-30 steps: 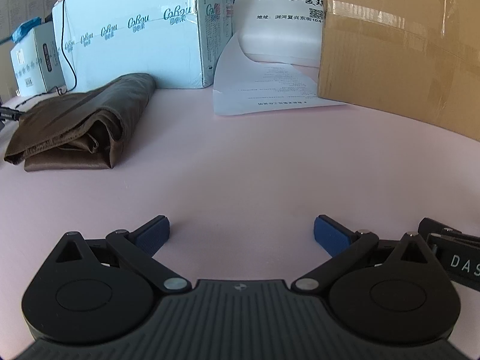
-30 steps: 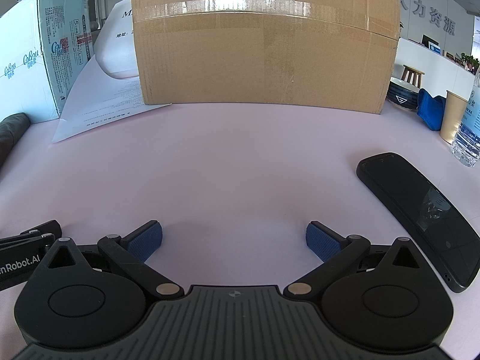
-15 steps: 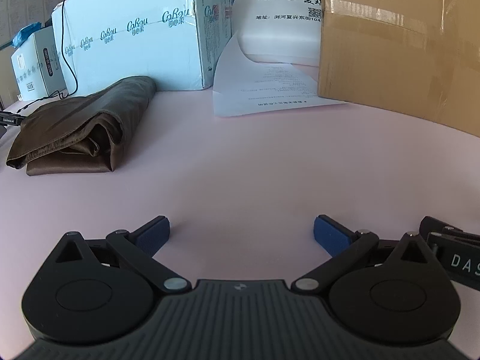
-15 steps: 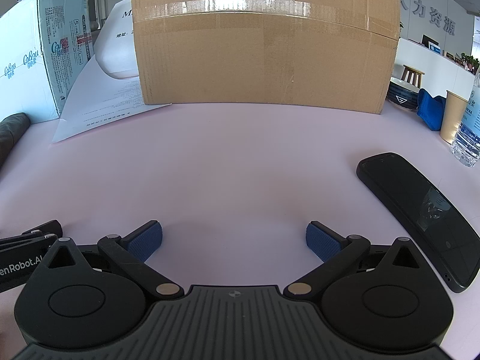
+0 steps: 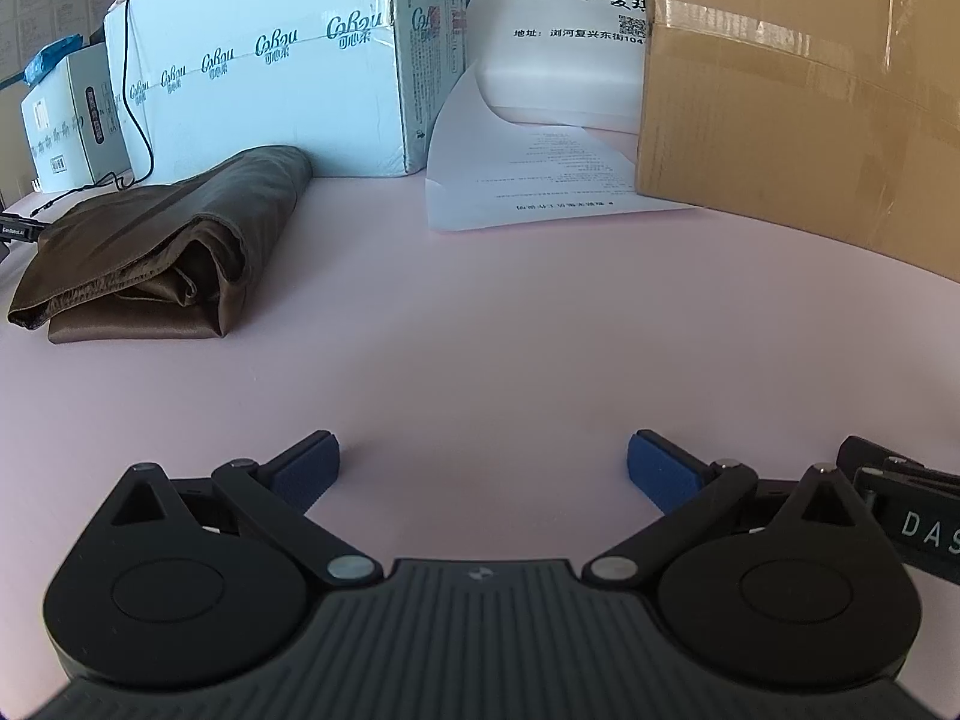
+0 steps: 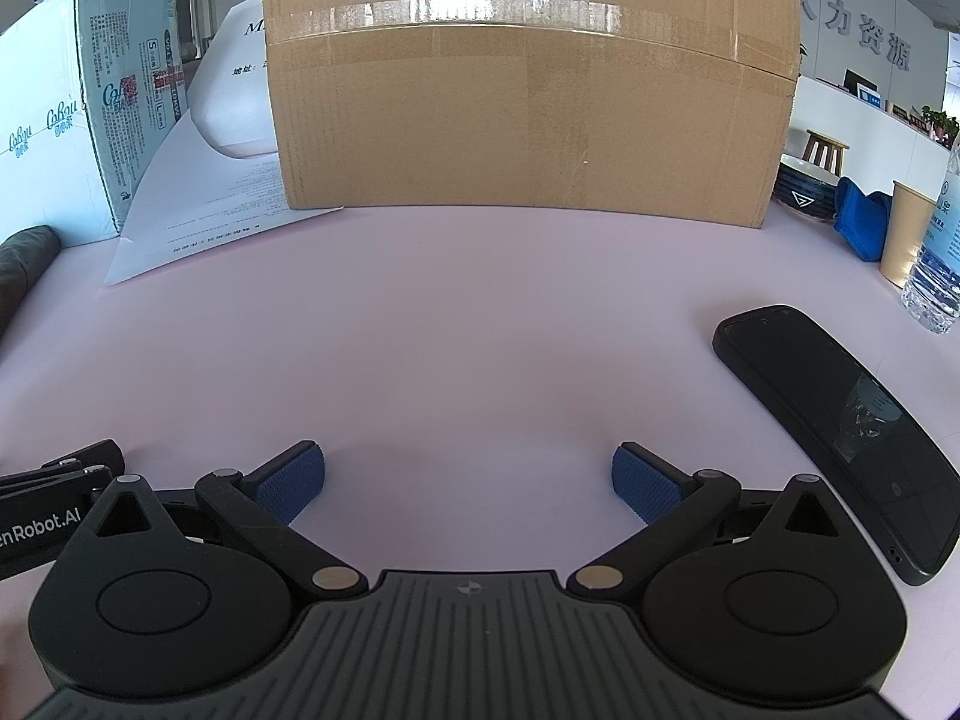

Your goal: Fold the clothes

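Resting spread wide, both empty — left gripper [image 5: 483, 471] angle shifted slightly versus folded brown garment [image 5: 156, 252]; right gripper [image 6: 468, 483] unmoved.

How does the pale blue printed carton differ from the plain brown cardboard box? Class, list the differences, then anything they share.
The pale blue printed carton is glossy and covered in brand lettering; the plain brown cardboard box is matte, marked only by clear tape bands. The folded brown garment lies beside the carton; the white printed sheet has a corner tucked under the cardboard box. Both stand upright at the back of the pink table.
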Available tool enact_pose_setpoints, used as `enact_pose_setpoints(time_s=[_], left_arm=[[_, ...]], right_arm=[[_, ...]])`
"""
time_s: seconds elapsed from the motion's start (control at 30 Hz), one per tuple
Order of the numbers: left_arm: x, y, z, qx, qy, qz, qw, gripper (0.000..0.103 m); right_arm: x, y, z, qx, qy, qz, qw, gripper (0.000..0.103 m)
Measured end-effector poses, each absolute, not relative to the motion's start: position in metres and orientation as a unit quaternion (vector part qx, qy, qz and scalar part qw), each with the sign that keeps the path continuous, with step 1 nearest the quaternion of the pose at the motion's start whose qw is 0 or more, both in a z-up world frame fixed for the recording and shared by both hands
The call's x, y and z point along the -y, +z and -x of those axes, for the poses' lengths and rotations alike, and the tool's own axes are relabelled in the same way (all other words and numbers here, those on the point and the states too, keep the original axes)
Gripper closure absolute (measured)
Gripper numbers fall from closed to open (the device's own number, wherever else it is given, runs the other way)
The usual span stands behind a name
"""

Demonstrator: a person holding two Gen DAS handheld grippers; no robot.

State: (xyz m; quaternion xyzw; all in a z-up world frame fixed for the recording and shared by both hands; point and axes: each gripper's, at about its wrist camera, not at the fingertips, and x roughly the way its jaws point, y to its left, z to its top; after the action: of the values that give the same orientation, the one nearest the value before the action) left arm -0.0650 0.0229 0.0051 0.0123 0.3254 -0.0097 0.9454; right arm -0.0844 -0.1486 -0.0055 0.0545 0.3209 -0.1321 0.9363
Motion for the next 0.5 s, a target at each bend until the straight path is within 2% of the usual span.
enact_pose_setpoints(time_s=[0.13,0.5], left_arm=[[-0.023,0.005,0.065,-0.325,-0.01,-0.012,0.945,0.0],[-0.023,0.005,0.065,-0.325,-0.011,-0.01,0.946,0.0]], right_arm=[[0.195,-0.008,0.055,-0.321,-0.132,-0.054,0.936,0.0],[0.215,-0.009,0.043,-0.321,-0.132,-0.054,0.936,0.0]])
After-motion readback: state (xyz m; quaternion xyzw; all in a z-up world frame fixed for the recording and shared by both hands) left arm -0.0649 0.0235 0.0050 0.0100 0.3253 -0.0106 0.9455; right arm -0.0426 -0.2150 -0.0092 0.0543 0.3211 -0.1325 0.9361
